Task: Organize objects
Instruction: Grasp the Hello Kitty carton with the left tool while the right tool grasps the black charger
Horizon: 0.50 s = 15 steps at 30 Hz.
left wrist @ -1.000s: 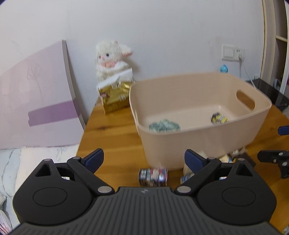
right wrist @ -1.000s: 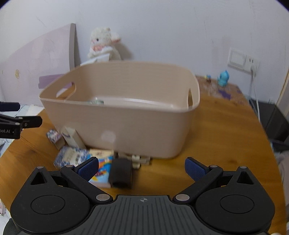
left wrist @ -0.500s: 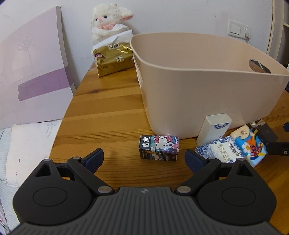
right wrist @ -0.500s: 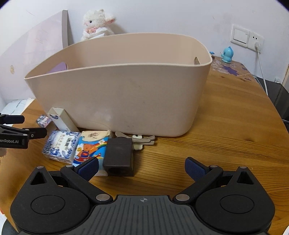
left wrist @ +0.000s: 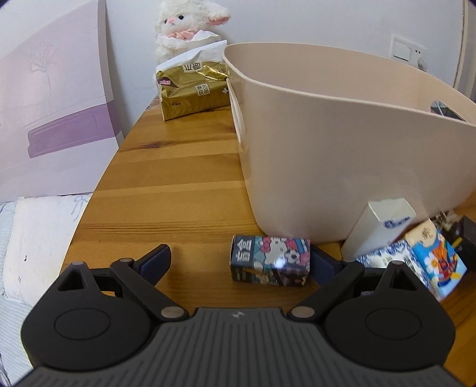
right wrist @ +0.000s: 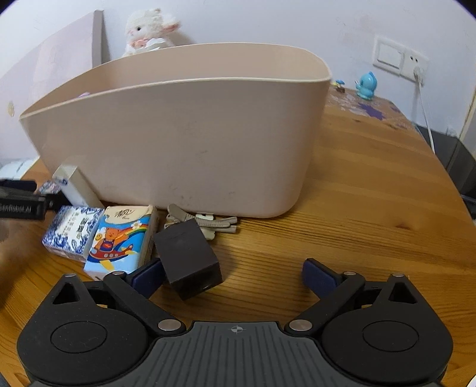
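Wooden planks of warm honey colour, with visible grain and knots, formed the table top [right wrist: 372,190], and on it stood the large beige plastic tub [right wrist: 184,140], smooth-walled with rounded corners and a thin rolled rim. Behind the tub's far left corner lay a crinkled gold foil tissue pack [left wrist: 193,89] with white tissue spilling from its top, and behind that sat a fluffy white plush lamb [left wrist: 186,23] against the wall.

Along the tub's near wall lay a row of small things. A soft pack of tissues printed with a cartoon bear and rainbow [right wrist: 122,238] lay flat, touching a blue-and-white patterned tissue pack [right wrist: 71,232] on its left. A plain white cardboard box [left wrist: 377,229] leaned against the tub wall. A matte black cube-shaped block [right wrist: 187,259] rested just right of the bear pack, in front of some pale beige clips [right wrist: 205,221]. A small glossy carton with a cartoon cat print [left wrist: 270,260] lay on its side close to the tub's corner.

The left gripper [left wrist: 241,265] was spread wide, the cat carton lying between its blue-padded fingers, close against the right one. The right gripper [right wrist: 232,275] was likewise wide open, with the black block just inside its left finger, seemingly touching the pad.
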Each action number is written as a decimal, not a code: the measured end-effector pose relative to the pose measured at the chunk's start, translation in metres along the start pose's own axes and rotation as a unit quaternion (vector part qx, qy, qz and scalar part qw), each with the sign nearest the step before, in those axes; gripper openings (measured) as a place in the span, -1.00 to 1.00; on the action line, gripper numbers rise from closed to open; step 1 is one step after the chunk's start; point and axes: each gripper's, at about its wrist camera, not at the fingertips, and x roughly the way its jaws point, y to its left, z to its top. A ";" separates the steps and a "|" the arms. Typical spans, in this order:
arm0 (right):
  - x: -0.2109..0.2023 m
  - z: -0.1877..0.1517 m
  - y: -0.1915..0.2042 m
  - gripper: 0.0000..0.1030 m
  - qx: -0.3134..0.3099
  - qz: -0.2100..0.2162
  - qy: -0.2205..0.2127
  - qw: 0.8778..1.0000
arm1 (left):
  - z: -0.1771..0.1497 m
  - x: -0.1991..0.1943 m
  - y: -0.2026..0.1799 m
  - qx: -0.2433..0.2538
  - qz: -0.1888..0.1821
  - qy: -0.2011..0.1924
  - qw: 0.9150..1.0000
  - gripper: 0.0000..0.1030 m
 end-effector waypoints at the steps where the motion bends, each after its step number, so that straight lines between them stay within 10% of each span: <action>1: 0.000 0.000 0.003 0.79 -0.009 -0.003 -0.002 1.000 | 0.000 0.001 0.000 -0.001 -0.001 -0.001 1.000 0.88; 8: -0.006 0.000 0.018 0.15 -0.053 0.022 -0.011 0.998 | -0.004 -0.005 -0.007 0.013 -0.015 -0.020 1.000 0.52; 10: -0.009 0.000 0.022 -0.30 -0.057 0.031 -0.012 0.998 | -0.004 -0.008 -0.010 0.015 -0.030 -0.018 0.999 0.27; 15: -0.014 -0.003 0.028 -0.44 -0.071 0.035 -0.010 0.997 | -0.006 -0.014 -0.021 0.036 -0.026 -0.021 0.999 0.03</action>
